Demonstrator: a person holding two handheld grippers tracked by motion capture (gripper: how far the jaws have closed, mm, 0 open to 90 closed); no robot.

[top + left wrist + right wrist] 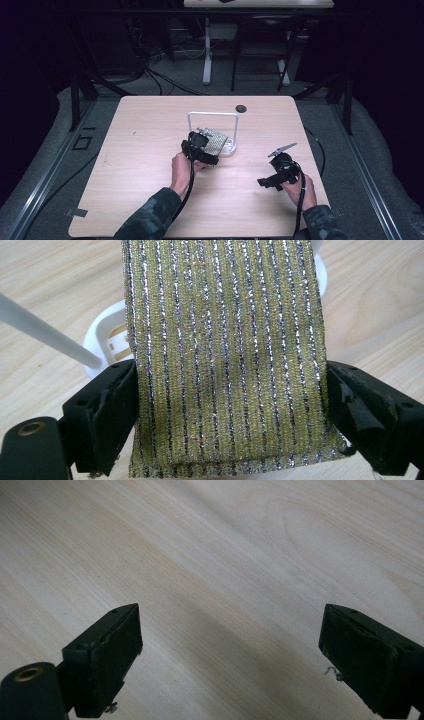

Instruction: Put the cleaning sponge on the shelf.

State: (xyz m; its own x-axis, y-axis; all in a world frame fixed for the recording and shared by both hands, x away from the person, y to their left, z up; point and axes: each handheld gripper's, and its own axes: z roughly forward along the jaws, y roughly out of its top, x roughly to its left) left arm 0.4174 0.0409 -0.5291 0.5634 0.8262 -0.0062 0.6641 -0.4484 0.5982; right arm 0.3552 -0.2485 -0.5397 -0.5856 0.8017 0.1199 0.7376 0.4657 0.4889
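A gold-green cloth with silver glitter stripes (225, 355) lies stretched between the jaws of my left gripper (230, 420). The jaws stand wide apart, and the cloth's side edges touch both pads. In the high view the cloth (217, 141) sits at the foot of a white rack (212, 114) with a thin arched rod, and the left gripper (202, 145) is right against it. The rack's white base (107, 337) and rod (45, 332) show behind the cloth. My right gripper (266, 182) hovers open over bare wood at the front right, nothing between its jaws (230, 665).
A dark round hole (241, 108) marks the light wooden table (150, 130) near its far edge. Bare tabletop lies to the left and in front of the rack. Beyond the table are floor cables and another table's legs.
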